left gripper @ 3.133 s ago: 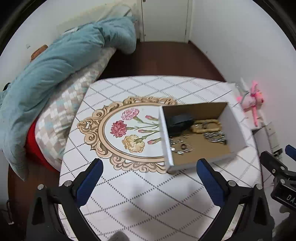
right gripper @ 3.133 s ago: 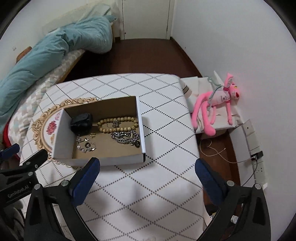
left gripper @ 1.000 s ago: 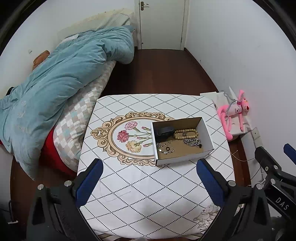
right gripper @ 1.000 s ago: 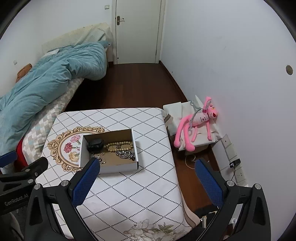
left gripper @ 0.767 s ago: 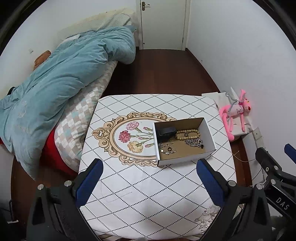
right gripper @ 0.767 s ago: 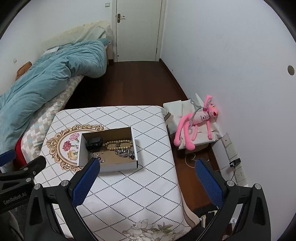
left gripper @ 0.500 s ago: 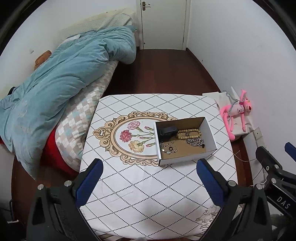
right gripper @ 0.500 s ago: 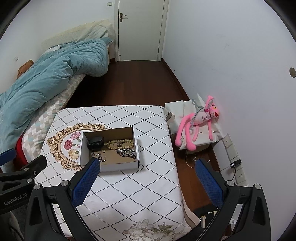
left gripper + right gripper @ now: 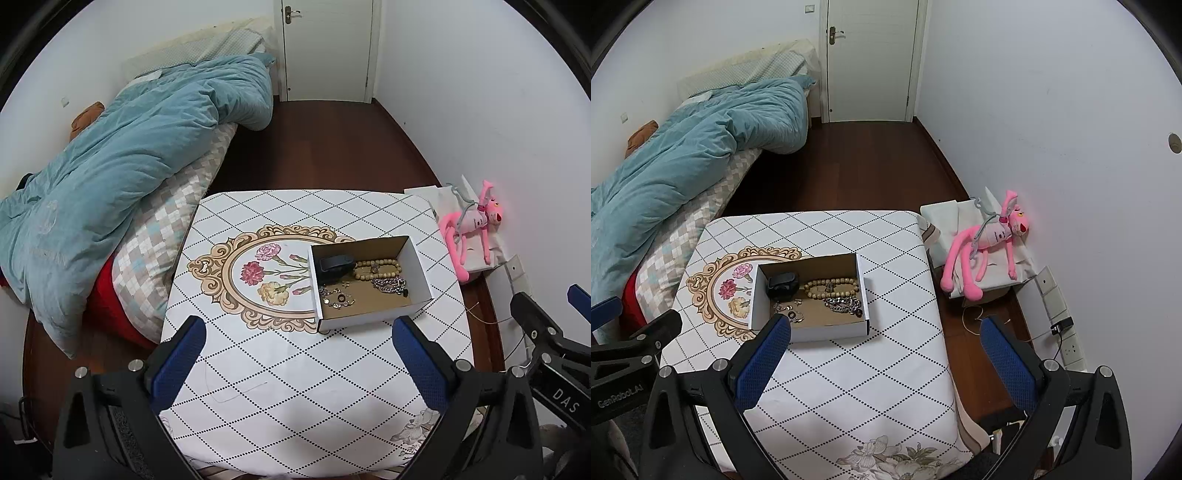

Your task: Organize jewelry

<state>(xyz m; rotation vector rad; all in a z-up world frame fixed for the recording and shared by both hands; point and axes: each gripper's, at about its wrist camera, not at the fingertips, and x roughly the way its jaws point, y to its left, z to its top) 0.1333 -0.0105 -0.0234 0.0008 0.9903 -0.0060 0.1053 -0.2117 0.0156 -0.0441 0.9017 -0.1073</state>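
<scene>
my left gripper (image 9: 295, 360) and right gripper (image 9: 884, 360) — both spread apart, empty. cardboard box (image 9: 419, 266) of jewelry on the table (image 9: 295, 387) — untouched.

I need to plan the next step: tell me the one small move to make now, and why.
Probably bring the right tongs down toward the box. Both tongs are open, empty and high above the table, while the beads, chain and small pieces all lie jumbled in the box, nothing sorted yet.
</scene>
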